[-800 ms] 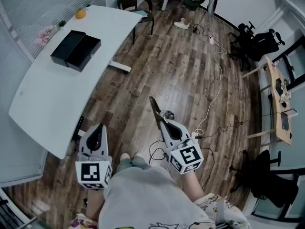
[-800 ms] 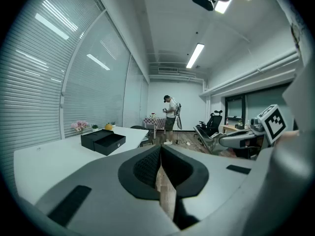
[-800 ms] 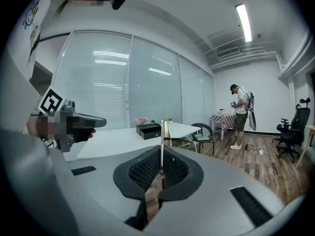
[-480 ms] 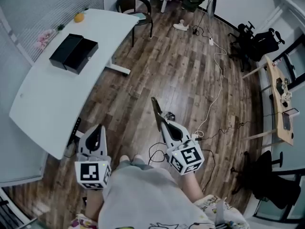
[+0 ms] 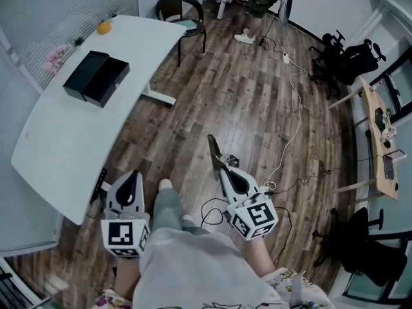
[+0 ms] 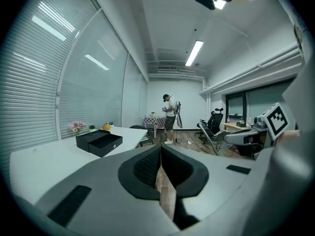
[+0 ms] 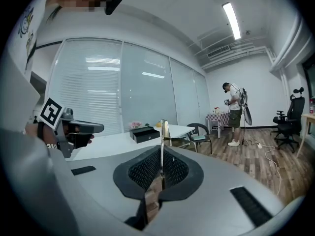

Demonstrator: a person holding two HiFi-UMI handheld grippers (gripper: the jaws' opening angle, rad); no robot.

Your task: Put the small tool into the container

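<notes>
Right gripper (image 5: 223, 170) grasps the small tool (image 5: 212, 149)
Thin, flat metallic strip, jutting beyond its fingers; left gripper (image 5: 132, 176) clenched, empty.

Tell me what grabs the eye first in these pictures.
The right gripper stands out: it is shut on a thin metal tool that sticks out ahead of it over the wooden floor. Off to the upper left in the head view, a black box sits on the white table, with an orange fruit near the table's far end.
</notes>
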